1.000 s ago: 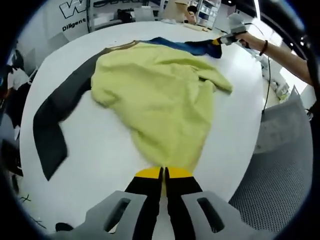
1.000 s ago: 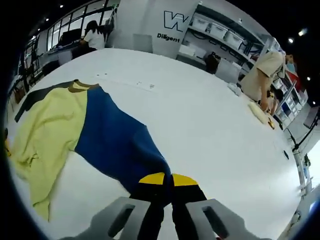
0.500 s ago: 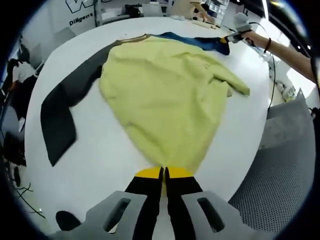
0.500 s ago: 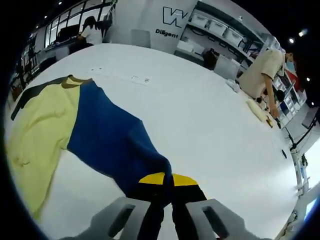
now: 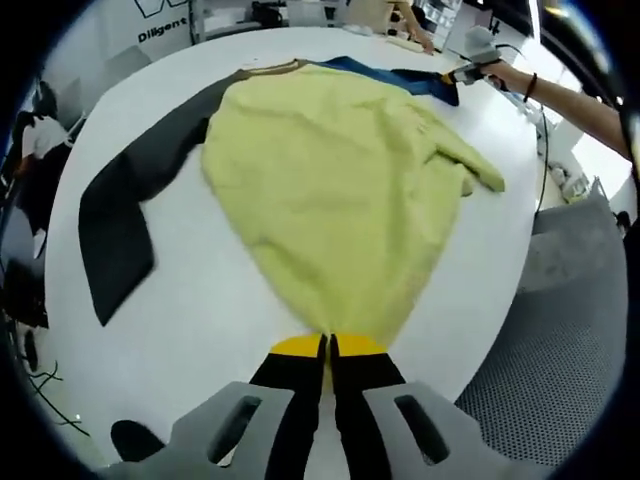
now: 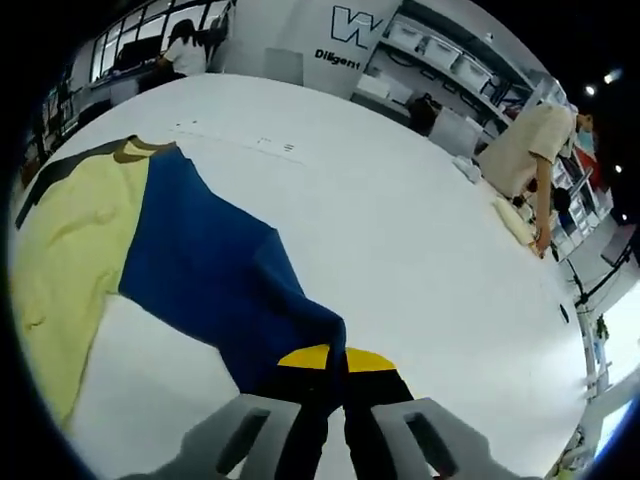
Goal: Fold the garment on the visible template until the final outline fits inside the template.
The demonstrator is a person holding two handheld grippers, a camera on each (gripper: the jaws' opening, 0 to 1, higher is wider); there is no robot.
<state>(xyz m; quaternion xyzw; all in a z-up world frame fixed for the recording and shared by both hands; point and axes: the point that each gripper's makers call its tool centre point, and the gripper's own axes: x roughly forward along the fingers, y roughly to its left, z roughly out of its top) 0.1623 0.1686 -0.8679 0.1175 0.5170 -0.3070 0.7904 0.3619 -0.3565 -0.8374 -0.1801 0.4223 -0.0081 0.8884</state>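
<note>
A garment with a yellow body (image 5: 330, 190), a dark grey sleeve (image 5: 120, 225) and a blue sleeve (image 6: 215, 285) lies spread on the round white table (image 5: 190, 330). My left gripper (image 5: 327, 345) is shut on the yellow hem at the near table edge. In the right gripper view my right gripper (image 6: 335, 360) is shut on the cuff of the blue sleeve, which runs up-left to the yellow body (image 6: 65, 255) and tan collar (image 6: 130, 152). From the left gripper view, the right gripper (image 5: 465, 72) and a person's arm (image 5: 575, 105) appear at the far right, holding the blue sleeve (image 5: 400, 82).
The table edge curves close on the right, with grey floor (image 5: 560, 360) beyond. A person (image 6: 530, 150) leans over a bench at the right, another person (image 6: 185, 50) stands at the far left. Shelves with boxes (image 6: 440, 65) line the back wall.
Both grippers have pulled outward, so the yellow body lies flatter and wider, and the blue sleeve is stretched straighter. Both views have shifted slightly with the hands.
</note>
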